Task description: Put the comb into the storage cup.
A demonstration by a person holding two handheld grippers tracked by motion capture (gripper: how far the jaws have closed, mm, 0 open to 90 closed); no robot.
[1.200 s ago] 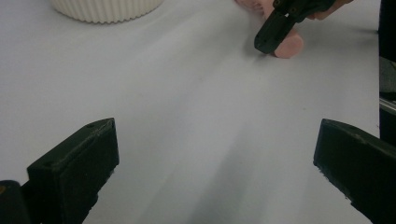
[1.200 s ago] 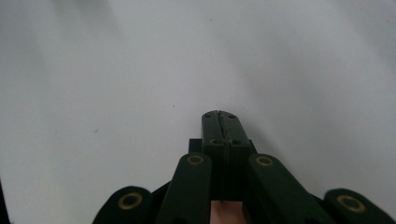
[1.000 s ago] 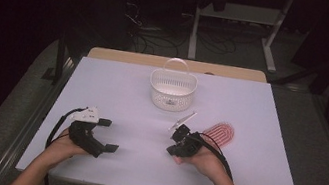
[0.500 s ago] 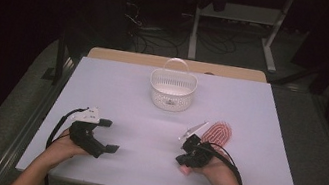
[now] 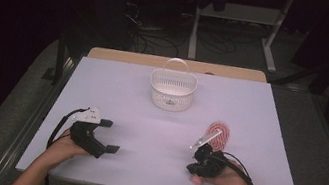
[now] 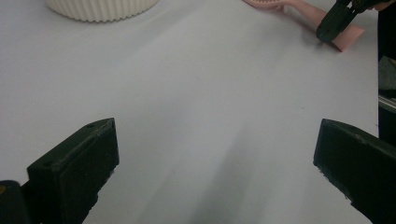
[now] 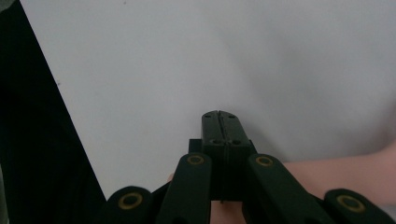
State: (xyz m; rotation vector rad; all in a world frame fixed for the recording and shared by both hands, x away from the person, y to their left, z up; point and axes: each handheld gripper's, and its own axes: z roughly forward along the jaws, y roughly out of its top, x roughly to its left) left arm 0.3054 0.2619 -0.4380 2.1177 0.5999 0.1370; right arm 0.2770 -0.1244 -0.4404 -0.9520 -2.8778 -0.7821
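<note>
The white table (image 5: 127, 91) is spreading across the high view, pale and broad, with a tan strip of wood showing past its far edge. At the far middle of it a white ribbed basket (image 5: 172, 90) is standing upright, its thin handle arching over the top; the left gripper view is catching the basket's lower wall (image 6: 100, 7) at the top of its picture.

Nearer the person, on the right side, a pink slotted utensil (image 5: 218, 133) is lying flat on the table, its rounded head pointing away toward the far side and its handle running back toward the right claw (image 5: 192, 167). The left gripper view is showing the flat pink handle end (image 6: 345, 36) resting on the table with that claw's dark tip right against it; whether the tip is touching the handle is hard to tell.

The right claw is sitting low near the front edge, gripped by the person's right hand (image 5: 228, 182), and its jaws are pressed tight together with nothing between them, as the right gripper view (image 7: 219, 116) is making plain.

Over on the left, the left claw (image 5: 109, 136) is resting in the left hand (image 5: 62, 146), well apart from the utensil, its jaws spread wide over bare table.
</note>
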